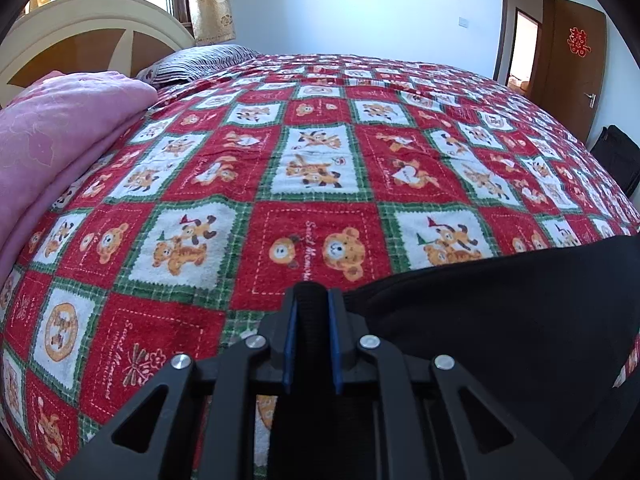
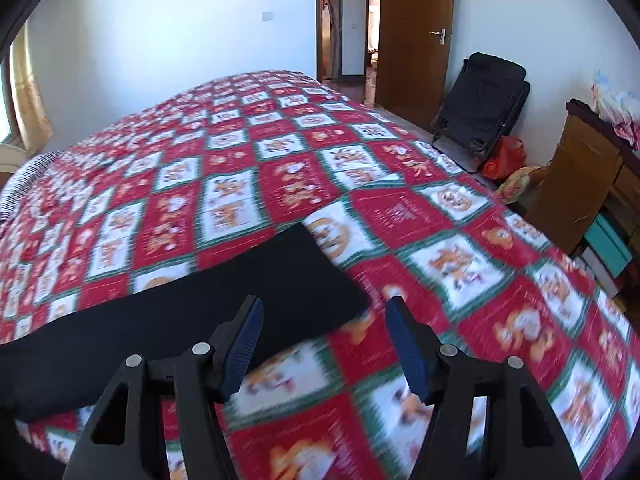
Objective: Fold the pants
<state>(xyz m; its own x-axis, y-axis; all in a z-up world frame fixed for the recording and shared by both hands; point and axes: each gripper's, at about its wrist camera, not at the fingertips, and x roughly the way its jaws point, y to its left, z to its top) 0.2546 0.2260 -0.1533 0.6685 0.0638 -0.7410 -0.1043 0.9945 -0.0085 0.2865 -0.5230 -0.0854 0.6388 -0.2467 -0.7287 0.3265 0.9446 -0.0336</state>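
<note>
- Fingers of the left gripper [image 1: 312, 300], black with blue ribbed pads, stand close together and pinch a thick fold of the black fabric pants [image 1: 500, 320] between them; the dark cloth fills the narrow gap and rises just above the tips.
- From that pinch, the pants spread to the right in the left wrist view as a broad, smooth dark mass lying on the red, green and white checked bedspread with teddy-bear prints [image 1: 320, 160].
- Fingers of the right gripper [image 2: 324, 312] stand wide apart with nothing between them; only the patterned bedspread [image 2: 280, 184] shows in the gap.
- In the right wrist view the pants [image 2: 200, 308] lie flat as a long black band running from the lower left towards the middle, ending in a straight edge just ahead of the left finger's tip; whether that finger touches the cloth I cannot tell.
- That view is blurred, so the bedspread's prints near the gripper are smeared.
- A folded pink quilt [image 1: 60, 140] lies on the bed at the left edge of the left wrist view, with a striped pillow [image 1: 192, 64] behind it and a cream headboard [image 1: 92, 28] beyond.
- A brown wooden door with a red paper ornament [image 2: 416, 32] stands at the far wall, and a black folding chair [image 2: 480, 108] leans beside it.
</note>
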